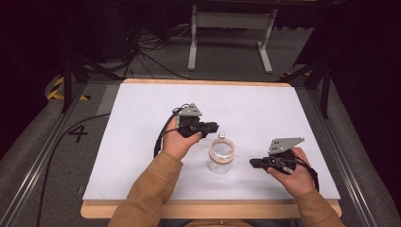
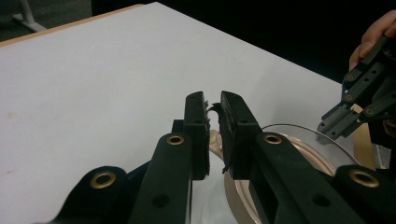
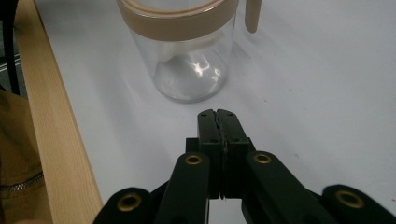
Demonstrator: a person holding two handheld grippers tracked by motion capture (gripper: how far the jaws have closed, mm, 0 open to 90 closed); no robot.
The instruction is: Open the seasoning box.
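Left of centre in the high view, the left gripper has its jaws narrowly parted with nothing gripped. Just right and below stands a clear glass jar with a tan ring collar, upright and unlidded. Lower right, the right gripper has its jaws pressed together, empty, near the jar.

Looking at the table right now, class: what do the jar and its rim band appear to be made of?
Jar: clear, glossy glass or hard plastic; the white table shows through it and highlights glint at its base. Rim band: matte beige, probably silicone or plastic; no grain is visible.
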